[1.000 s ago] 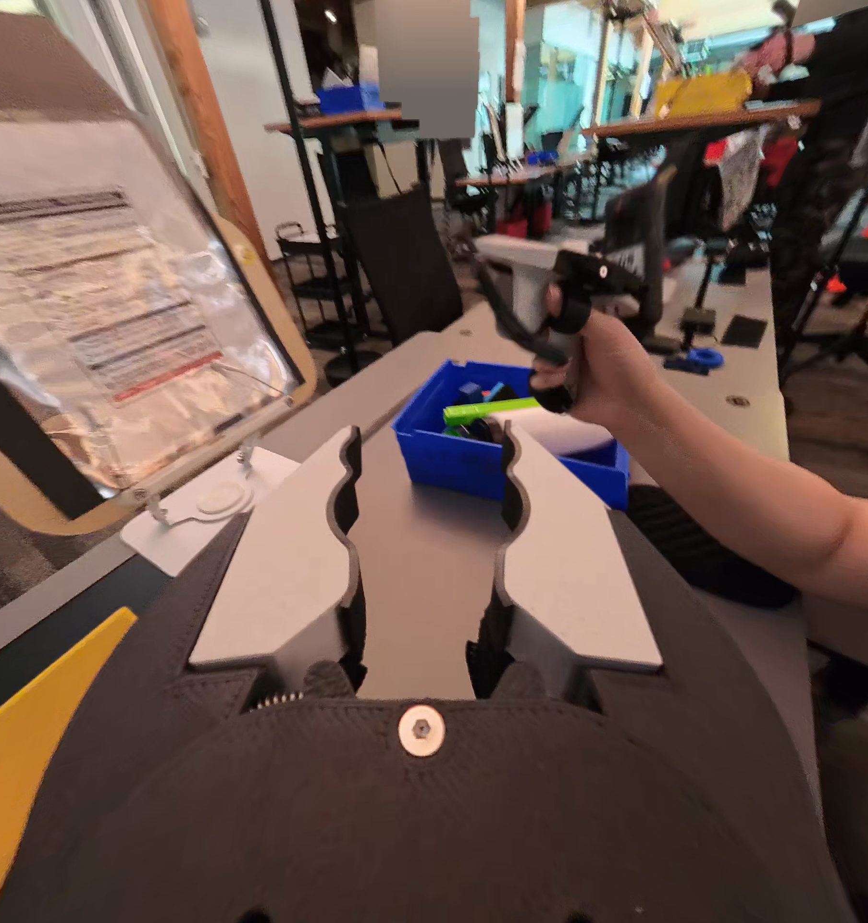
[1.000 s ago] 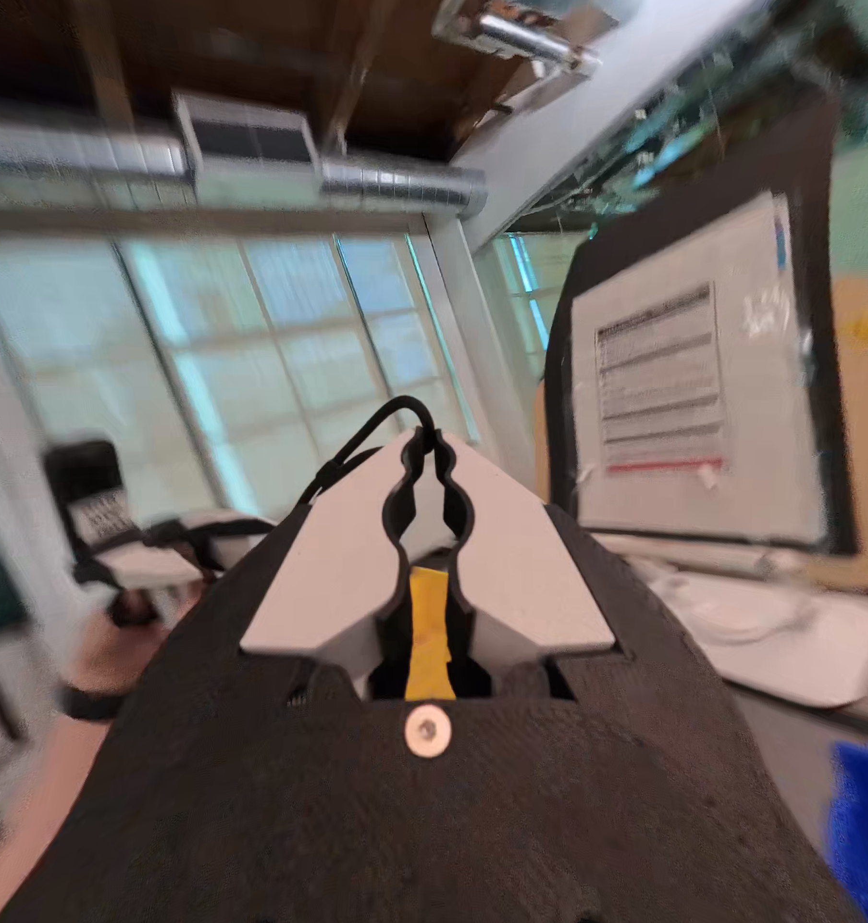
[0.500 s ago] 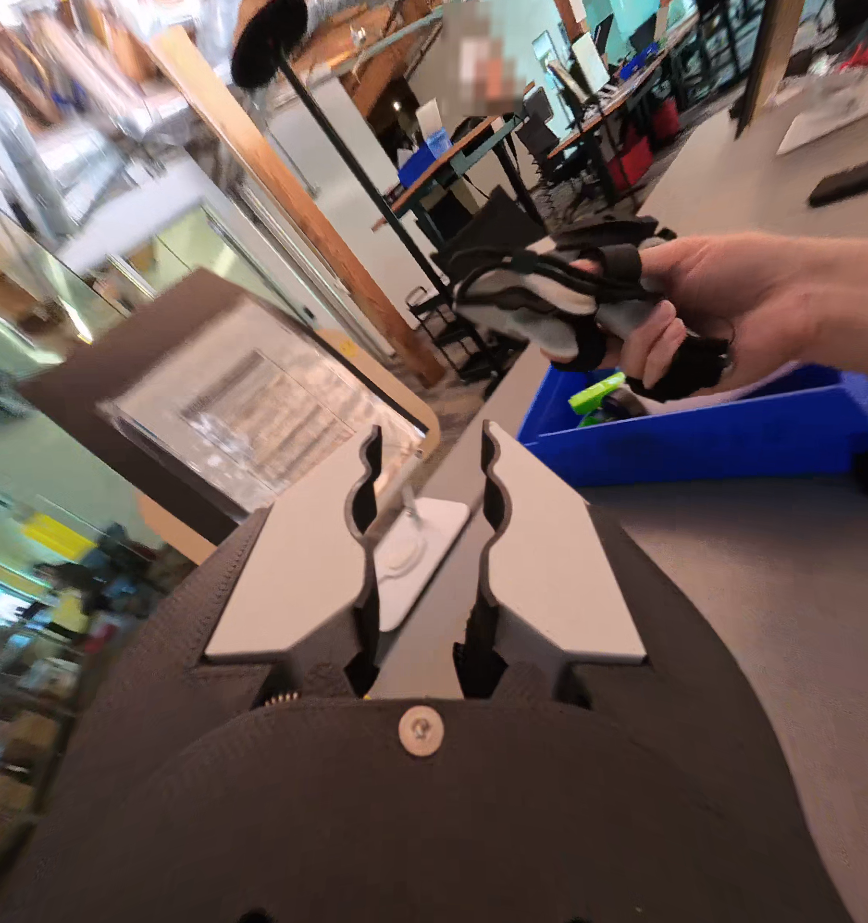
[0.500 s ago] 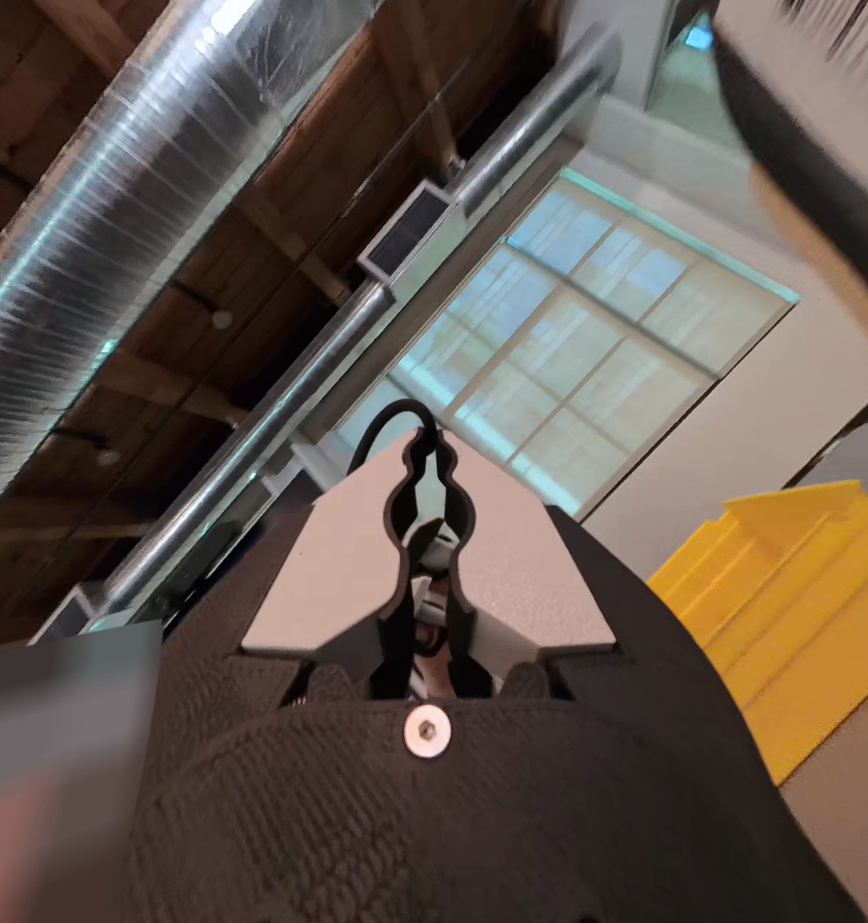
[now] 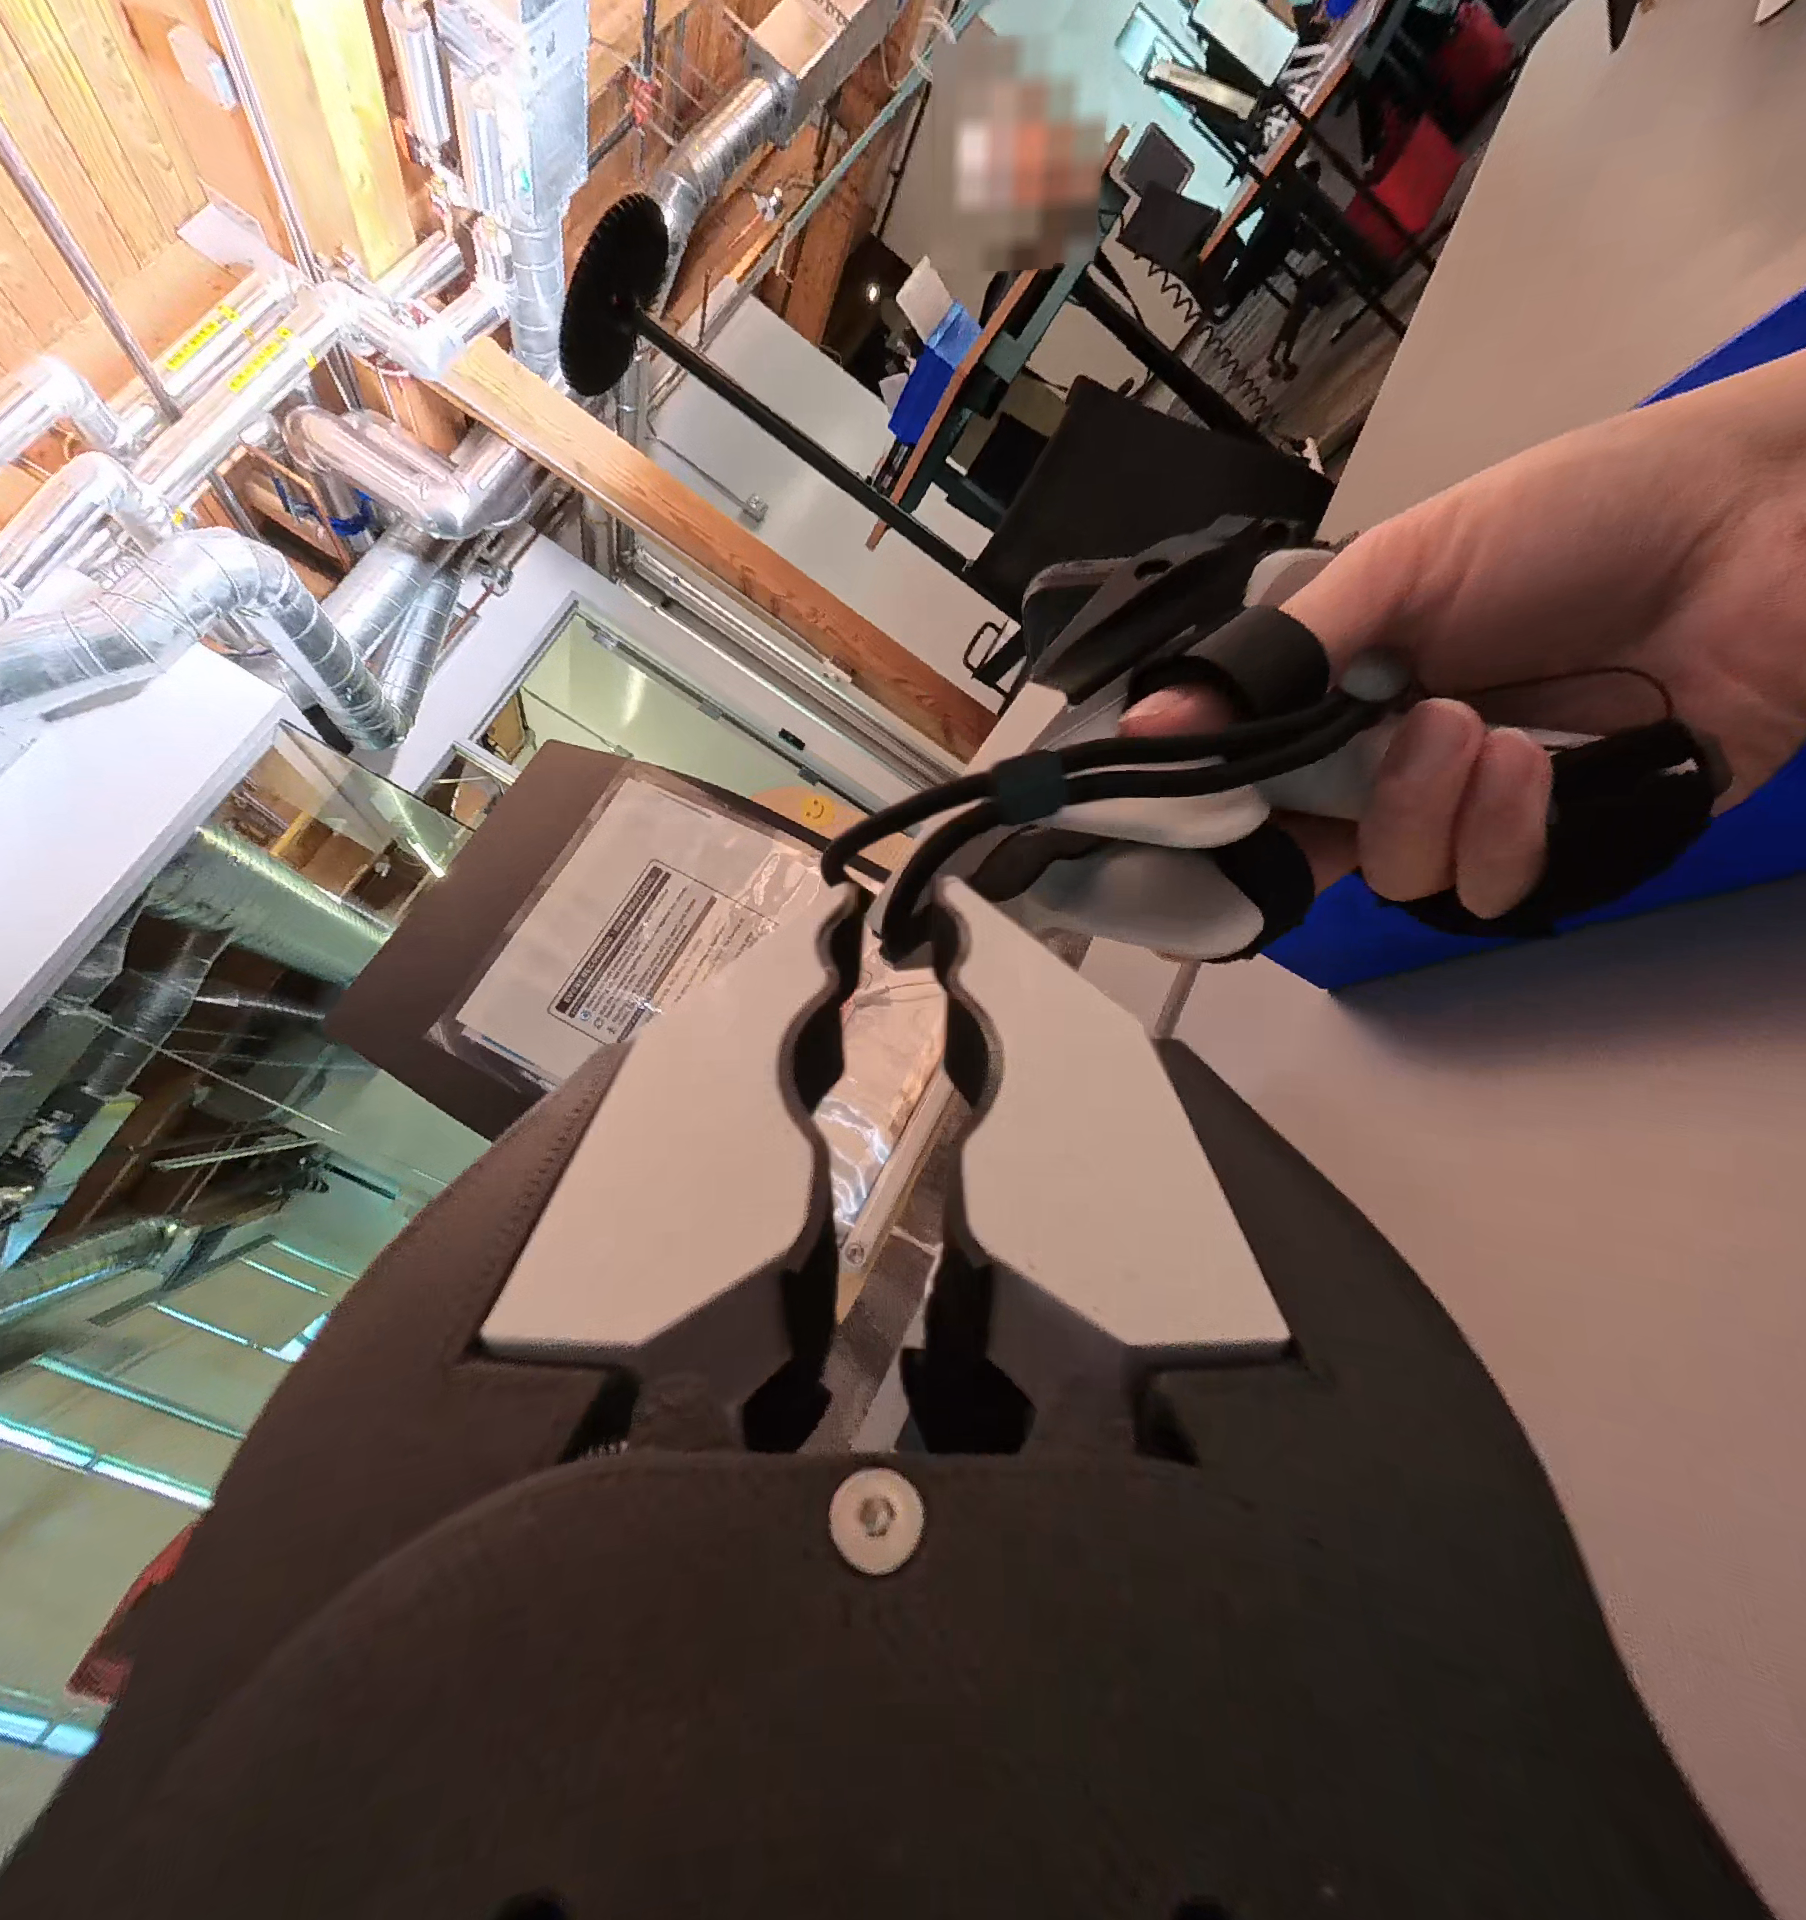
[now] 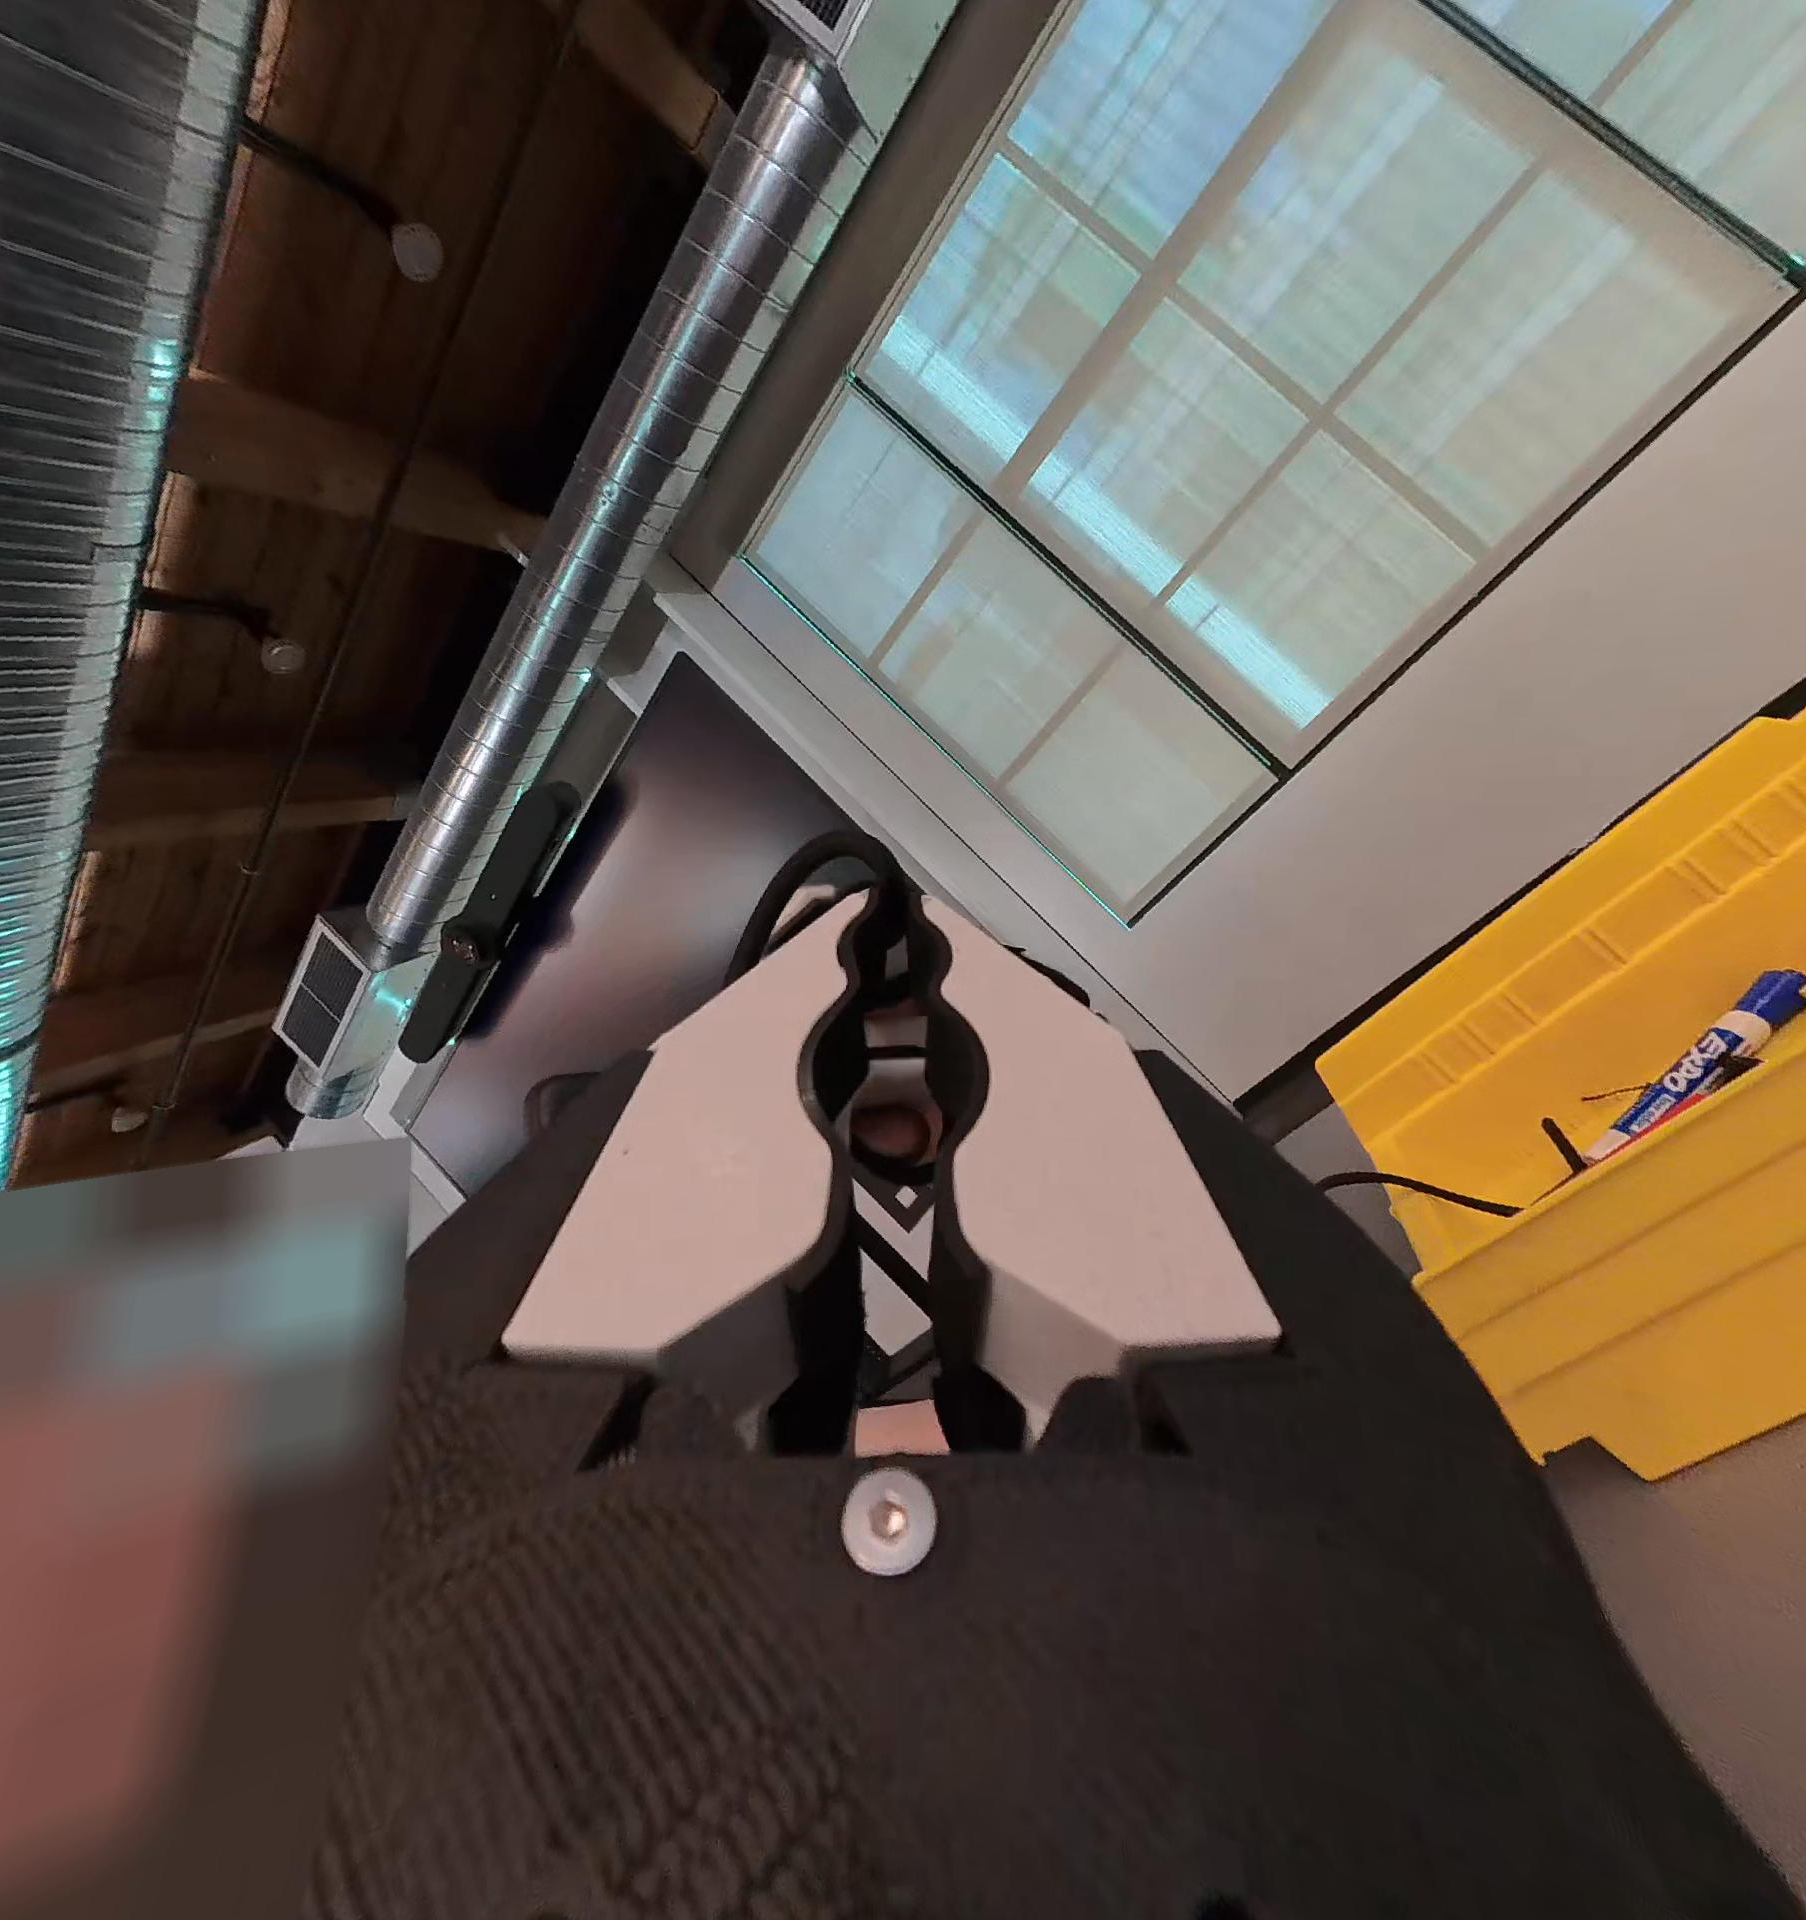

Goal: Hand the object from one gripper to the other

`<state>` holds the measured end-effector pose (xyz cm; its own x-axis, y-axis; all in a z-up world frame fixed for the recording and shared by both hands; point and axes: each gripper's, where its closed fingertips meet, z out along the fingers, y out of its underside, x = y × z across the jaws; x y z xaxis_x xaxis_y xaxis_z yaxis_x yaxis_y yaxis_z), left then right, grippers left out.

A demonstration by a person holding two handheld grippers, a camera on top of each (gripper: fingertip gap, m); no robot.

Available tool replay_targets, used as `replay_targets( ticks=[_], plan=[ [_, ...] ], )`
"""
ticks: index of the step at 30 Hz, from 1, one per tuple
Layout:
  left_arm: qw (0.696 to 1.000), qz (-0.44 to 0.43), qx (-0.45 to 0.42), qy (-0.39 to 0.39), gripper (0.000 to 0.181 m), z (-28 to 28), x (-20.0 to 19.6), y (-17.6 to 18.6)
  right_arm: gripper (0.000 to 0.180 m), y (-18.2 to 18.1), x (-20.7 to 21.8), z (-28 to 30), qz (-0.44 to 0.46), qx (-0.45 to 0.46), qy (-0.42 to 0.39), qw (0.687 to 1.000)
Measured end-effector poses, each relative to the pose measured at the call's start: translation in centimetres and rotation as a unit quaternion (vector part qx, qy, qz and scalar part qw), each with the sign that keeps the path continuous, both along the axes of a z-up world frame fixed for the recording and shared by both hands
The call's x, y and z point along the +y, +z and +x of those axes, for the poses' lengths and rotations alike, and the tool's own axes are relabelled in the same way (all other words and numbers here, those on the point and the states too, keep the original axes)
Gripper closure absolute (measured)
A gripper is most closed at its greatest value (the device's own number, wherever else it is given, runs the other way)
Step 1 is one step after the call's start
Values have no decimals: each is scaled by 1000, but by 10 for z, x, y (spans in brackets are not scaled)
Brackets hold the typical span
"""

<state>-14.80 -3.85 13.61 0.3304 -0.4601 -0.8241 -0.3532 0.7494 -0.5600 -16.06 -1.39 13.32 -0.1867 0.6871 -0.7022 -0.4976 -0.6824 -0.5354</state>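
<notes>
The object is a black cord (image 5: 1138, 764) looped, with a bead and a grey toggle. In the left wrist view my left gripper (image 5: 894, 920) has its tips closed on the end of the loop. A hand (image 5: 1605, 582) holds the right gripper facing it, and its grey fingers (image 5: 1138, 904) reach to my left tips. In the right wrist view my right gripper (image 6: 883, 914) is shut on the same cord (image 6: 769, 909), which arcs out to the left of the tips. Both grippers are held up in the air, tip to tip.
A blue bin (image 5: 1709, 831) stands on the grey table (image 5: 1501, 1247) behind the hand. A framed sheet on a stand (image 5: 618, 935) is beyond my left tips. A yellow bin (image 6: 1605, 1195) holding markers sits at the right of the right wrist view. My left and right fingertips are right by each other.
My left gripper has tilted up, moved in to the right gripper's tips and closed from open onto the cord. The right gripper stays shut on the cord.
</notes>
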Motion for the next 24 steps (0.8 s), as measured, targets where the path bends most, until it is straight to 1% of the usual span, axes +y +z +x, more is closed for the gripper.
replay_targets(
  ticks=[1,4,7,8,9,10,12,14,15,17,19,21,22,24],
  plan=[
    [1000,4,-2,-4,178,0,-1,1,179,0,0,0,-2,2,1,1000],
    [1000,-3,-1,-7,180,-1,-1,0,179,-3,0,-3,-2,-7,3,1000],
    [999,-32,-13,-20,180,-3,-2,3,177,-3,-1,-4,11,-17,0,1000],
    [998,-52,-20,-31,180,-4,-3,5,169,-2,0,-4,13,-18,-4,1000],
    [996,-78,-33,-41,180,-6,-3,8,153,-2,3,-2,12,-22,-15,1000],
    [991,-110,-51,-49,181,-9,-1,12,144,-1,6,1,15,-27,-30,999],
    [975,-191,-91,-71,180,-18,6,20,141,2,12,11,43,-35,-70,996],
    [945,-276,-145,-102,181,-31,15,31,142,5,18,25,78,-51,-117,989],
    [923,-322,-169,-124,181,-38,19,35,143,6,21,31,96,-59,-142,984],
    [871,-412,-205,-175,181,-52,25,41,145,7,24,42,135,-89,-186,969],
    [813,-483,-219,-239,181,-62,25,44,148,9,25,48,182,-127,-237,946],
    [761,-539,-220,-285,180,-71,28,42,148,12,24,51,235,-170,-292,911],
    [740,-557,-231,-297,181,-75,33,42,148,14,22,51,265,-195,-320,888],
    [702,-586,-239,-325,181,-80,37,42,148,16,16,45,334,-260,-372,826]
  ],
)
